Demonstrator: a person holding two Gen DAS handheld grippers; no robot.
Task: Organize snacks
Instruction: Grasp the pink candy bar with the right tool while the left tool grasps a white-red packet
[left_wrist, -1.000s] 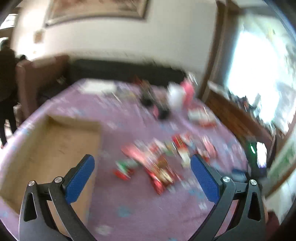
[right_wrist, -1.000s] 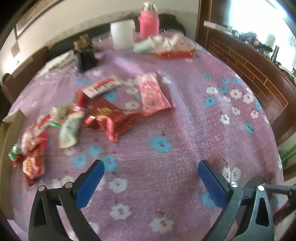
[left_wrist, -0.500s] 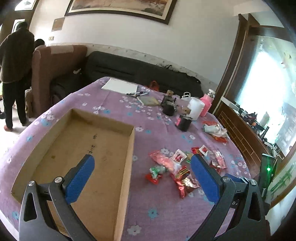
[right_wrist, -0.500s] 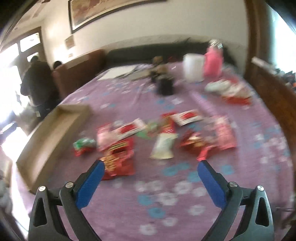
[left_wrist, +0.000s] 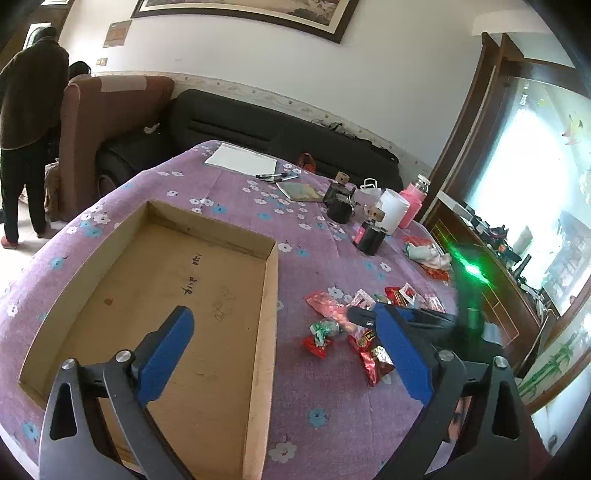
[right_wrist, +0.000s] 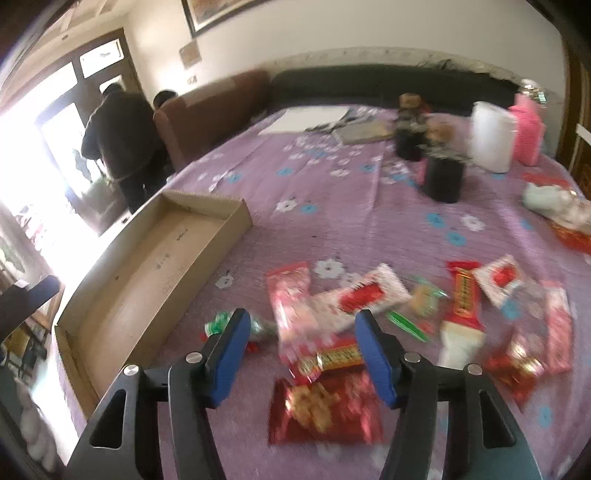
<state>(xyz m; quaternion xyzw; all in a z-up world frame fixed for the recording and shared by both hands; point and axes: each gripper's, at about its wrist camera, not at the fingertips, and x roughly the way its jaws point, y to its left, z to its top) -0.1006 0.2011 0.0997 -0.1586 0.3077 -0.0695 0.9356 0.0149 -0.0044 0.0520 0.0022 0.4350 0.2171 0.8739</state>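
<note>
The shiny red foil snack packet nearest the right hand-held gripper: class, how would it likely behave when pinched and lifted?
The red foil packet looks thin and crinkled, so it would probably flop rather than stay stiff. Its glossy film may slip between the blue pads. It lies flat on the purple tablecloth, so rolling seems unlikely.

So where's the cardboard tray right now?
The cardboard tray lies empty on the purple flowered tablecloth, left of the snack packets in both wrist views.
</note>
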